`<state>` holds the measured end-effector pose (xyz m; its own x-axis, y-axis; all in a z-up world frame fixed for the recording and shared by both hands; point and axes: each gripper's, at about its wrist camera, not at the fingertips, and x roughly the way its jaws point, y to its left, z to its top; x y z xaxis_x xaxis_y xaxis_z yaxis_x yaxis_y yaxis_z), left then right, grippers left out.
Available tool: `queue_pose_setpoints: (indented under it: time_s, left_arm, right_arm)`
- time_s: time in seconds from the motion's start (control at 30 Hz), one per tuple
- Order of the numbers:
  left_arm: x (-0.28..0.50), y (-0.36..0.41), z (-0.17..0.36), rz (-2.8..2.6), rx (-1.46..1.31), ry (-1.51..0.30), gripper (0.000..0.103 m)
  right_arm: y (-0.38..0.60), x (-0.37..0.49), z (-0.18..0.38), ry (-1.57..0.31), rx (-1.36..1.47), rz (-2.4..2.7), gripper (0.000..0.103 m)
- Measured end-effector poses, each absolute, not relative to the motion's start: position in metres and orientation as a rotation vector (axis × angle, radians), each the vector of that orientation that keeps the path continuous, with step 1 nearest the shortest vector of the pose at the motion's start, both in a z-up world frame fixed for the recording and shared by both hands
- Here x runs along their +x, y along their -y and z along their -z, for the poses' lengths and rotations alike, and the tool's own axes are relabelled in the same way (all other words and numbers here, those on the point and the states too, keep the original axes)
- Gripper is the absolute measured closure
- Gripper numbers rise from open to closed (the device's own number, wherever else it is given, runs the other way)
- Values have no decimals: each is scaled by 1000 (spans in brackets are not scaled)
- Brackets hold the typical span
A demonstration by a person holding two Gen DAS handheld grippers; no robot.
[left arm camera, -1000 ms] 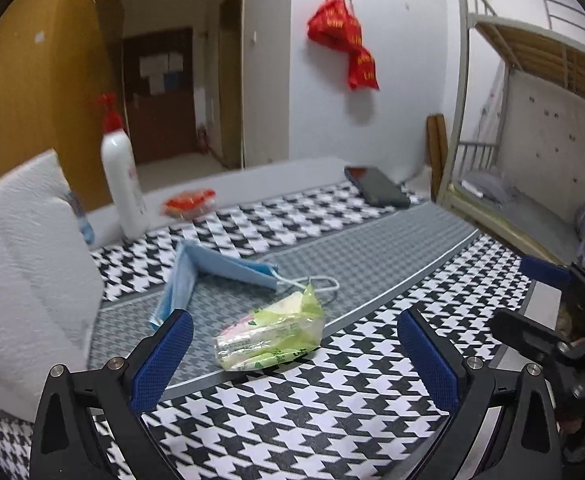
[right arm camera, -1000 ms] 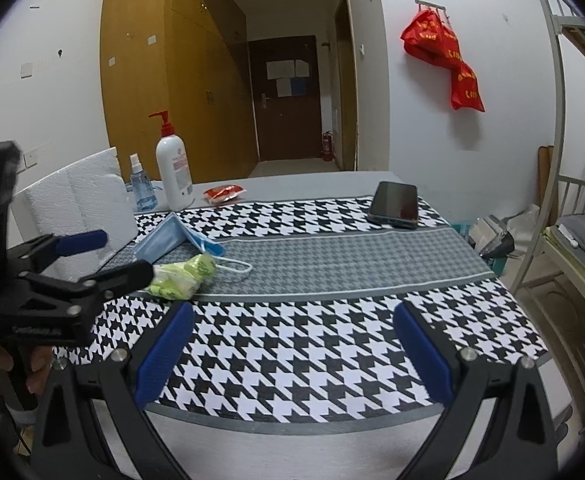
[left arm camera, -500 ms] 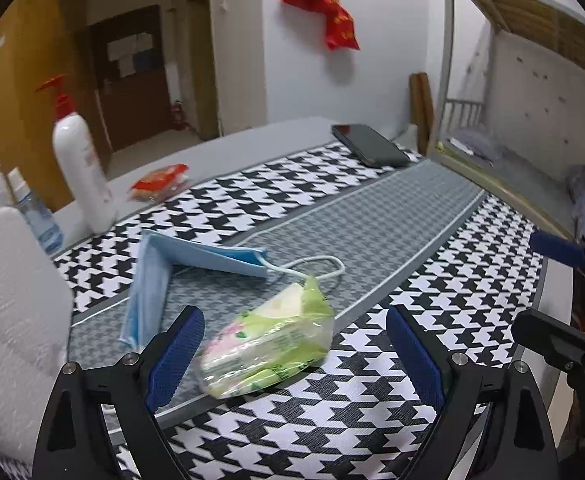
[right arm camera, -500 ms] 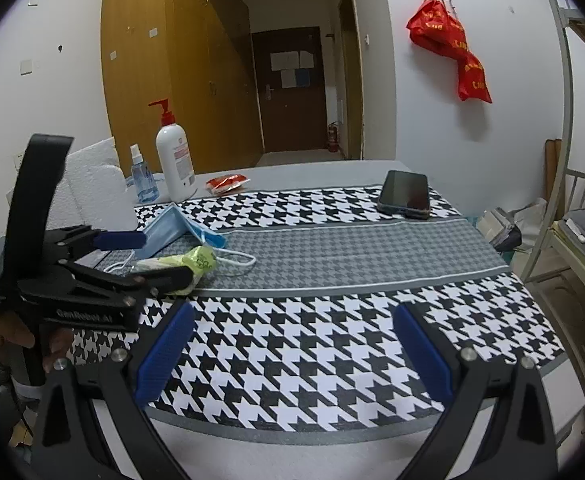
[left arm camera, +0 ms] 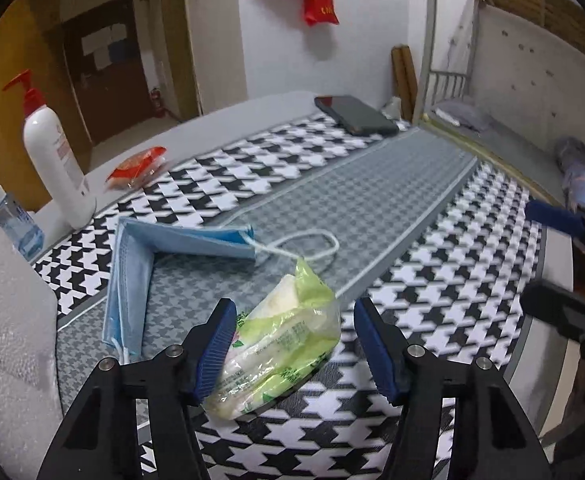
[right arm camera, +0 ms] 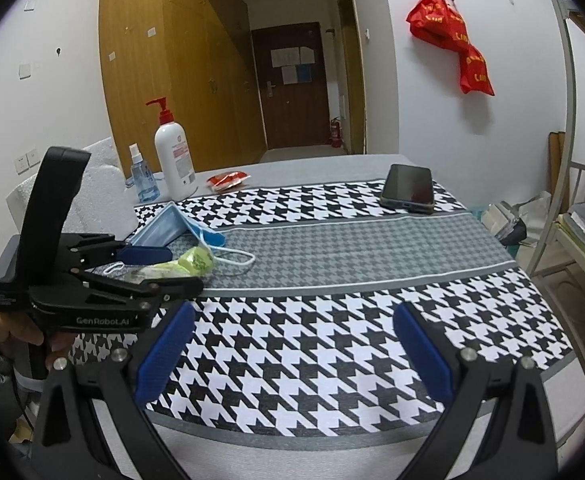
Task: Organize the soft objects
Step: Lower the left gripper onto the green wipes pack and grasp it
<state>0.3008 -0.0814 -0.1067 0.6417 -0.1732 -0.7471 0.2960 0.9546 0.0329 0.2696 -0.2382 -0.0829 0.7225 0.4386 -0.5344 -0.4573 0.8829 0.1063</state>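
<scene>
Your left tongs (left arm camera: pixel 294 346) are closing around one green tissue pack (left arm camera: pixel 280 344) lying near on the tabletop (left arm camera: pixel 432 280); their right pad isn't touching it yet. Your right tongs (right arm camera: pixel 292 354) are hanging wide and empty. One blue mask (left arm camera: pixel 144 264) is lying just beyond, crowding the pack's left. Farther off are standing two bottles: a pump bottle (left arm camera: pixel 58 156) and a spray bottle (left arm camera: pixel 12 220).

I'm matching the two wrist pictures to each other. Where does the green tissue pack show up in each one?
Left wrist view: green tissue pack low centre, between the closing left gripper fingers.
Right wrist view: green tissue pack left of centre, behind the left gripper.
Shared landmark: blue face mask, lying just beside the pack.
</scene>
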Motion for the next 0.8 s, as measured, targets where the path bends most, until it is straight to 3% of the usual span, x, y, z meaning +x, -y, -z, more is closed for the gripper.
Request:
queue_pose_setpoints:
  time_s: [0.27,0.8]
  left_arm:
    - [298,72,105,259,134,-839,63]
    - [237,37,58,223,53,-700,65]
  right_arm:
    - [225,271,81,-580,-47,-525,2]
    - [183,269,70,-564,-96,-604,2]
